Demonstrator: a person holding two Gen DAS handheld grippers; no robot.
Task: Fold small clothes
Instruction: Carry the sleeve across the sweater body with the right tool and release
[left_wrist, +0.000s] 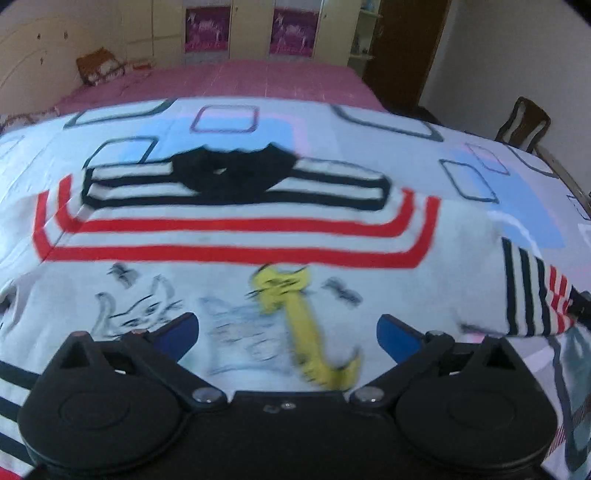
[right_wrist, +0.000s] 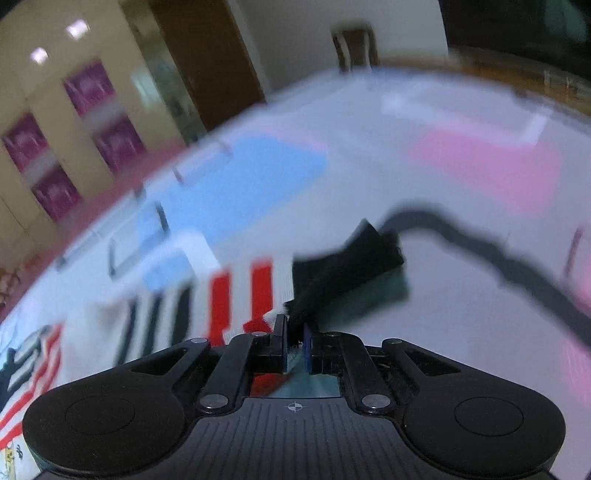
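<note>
A small white shirt (left_wrist: 236, 236) with red and black stripes, a black collar (left_wrist: 236, 173) and cat drawings lies flat on the bed sheet (left_wrist: 369, 147). My left gripper (left_wrist: 288, 328) is open, just above the shirt's front near the yellow cat (left_wrist: 295, 295). My right gripper (right_wrist: 294, 332) is shut on the black cuff (right_wrist: 343, 266) of the striped sleeve and holds it lifted off the sheet. That sleeve (left_wrist: 532, 291) and the right fingertips (left_wrist: 581, 302) show at the right edge of the left wrist view. The right wrist view is motion-blurred.
The sheet (right_wrist: 369, 147) is white with blue and pink patches and covers a pink-covered bed (left_wrist: 240, 77). Cupboards (left_wrist: 207, 29) line the far wall. A wooden chair (left_wrist: 524, 122) and a brown door (left_wrist: 402, 51) stand at the right.
</note>
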